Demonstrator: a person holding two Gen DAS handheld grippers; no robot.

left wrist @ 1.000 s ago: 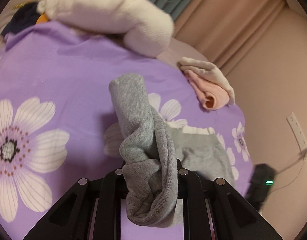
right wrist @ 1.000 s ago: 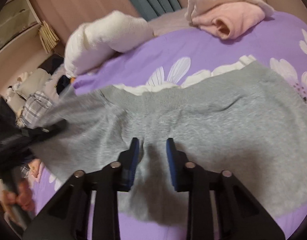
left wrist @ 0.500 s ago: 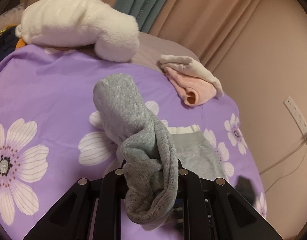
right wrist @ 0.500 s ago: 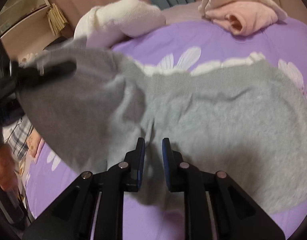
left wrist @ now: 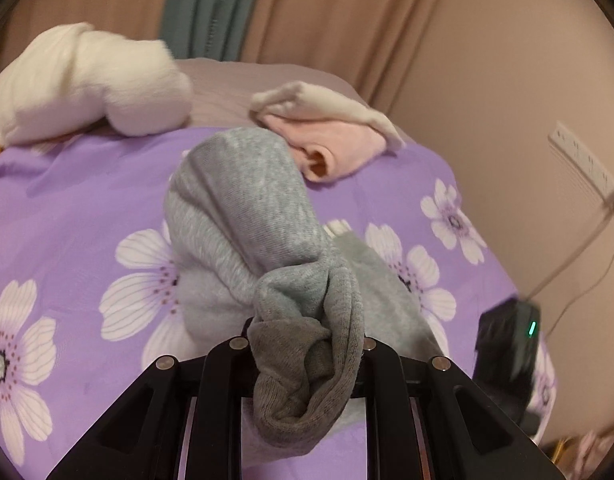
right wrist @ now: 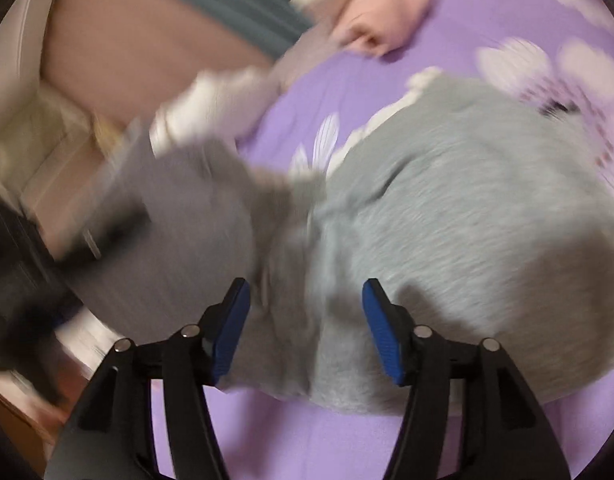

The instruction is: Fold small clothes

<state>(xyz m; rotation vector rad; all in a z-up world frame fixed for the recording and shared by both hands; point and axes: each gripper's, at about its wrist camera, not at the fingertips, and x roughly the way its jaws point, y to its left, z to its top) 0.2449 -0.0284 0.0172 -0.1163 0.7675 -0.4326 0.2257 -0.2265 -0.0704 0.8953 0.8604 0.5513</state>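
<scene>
With my left tool [left wrist: 307, 344] clamped on the grey garment [left wrist: 243, 208] and my right tool [right wrist: 307, 320] just opening above it on the bed [left wrist: 67, 208], I should lay the fold squarely.

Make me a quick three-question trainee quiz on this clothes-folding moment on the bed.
1. True or false: the left tongs are clamped on a bunched end of the gray garment.
2. The right tongs are: A) gripping the pink garment B) open over gray fabric C) out of view.
3. What color is the flowered bedsheet?

Key: 1 true. 2 B, jaws have just been opening, fabric unpinched. 3 purple.
</scene>
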